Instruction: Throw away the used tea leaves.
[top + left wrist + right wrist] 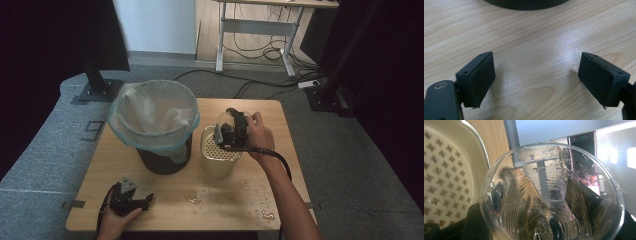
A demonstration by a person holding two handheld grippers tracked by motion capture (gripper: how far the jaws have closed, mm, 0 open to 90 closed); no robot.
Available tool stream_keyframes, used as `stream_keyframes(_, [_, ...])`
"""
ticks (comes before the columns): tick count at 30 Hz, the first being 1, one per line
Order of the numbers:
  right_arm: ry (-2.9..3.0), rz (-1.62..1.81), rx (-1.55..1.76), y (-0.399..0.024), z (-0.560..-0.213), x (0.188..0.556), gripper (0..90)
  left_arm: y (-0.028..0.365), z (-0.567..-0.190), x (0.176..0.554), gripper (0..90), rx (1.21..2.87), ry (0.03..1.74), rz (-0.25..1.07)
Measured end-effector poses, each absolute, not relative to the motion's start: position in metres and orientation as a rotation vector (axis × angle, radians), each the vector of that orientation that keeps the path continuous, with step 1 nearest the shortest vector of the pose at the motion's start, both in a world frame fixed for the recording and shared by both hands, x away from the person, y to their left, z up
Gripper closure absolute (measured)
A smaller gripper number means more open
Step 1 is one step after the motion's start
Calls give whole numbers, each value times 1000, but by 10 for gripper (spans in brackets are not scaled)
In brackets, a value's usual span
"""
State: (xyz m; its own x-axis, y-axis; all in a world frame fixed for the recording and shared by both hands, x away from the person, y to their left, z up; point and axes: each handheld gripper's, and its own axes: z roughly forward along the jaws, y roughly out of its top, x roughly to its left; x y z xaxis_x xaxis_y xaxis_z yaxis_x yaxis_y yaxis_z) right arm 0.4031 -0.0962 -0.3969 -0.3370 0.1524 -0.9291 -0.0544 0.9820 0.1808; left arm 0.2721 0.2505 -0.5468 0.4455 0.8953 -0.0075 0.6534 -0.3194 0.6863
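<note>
My right gripper [229, 125] is shut on a clear plastic cup [226, 119], held tilted over a cream bin with a perforated lid [220, 150] at the table's middle. In the right gripper view the cup [551, 192] looms close, wet inside, its mouth facing the camera, and the perforated lid [446, 175] lies at the left. My left gripper [142, 201] rests near the table's front left edge, open. Between its two black pads [481, 77] there is only bare wood.
A dark waste bin lined with a pale bag [154, 117] stands left of the cream bin. Water drops [260, 197] spot the wooden table [280, 125] at the front right. A desk frame and cables [260, 50] lie on the floor beyond.
</note>
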Motion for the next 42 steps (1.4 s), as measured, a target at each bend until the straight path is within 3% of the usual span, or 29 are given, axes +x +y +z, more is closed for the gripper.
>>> stream_keyframes(42, [1520, -557, -669, -82, -428, 391, 415, 250, -547, 272, 138, 2082, 1286, 503])
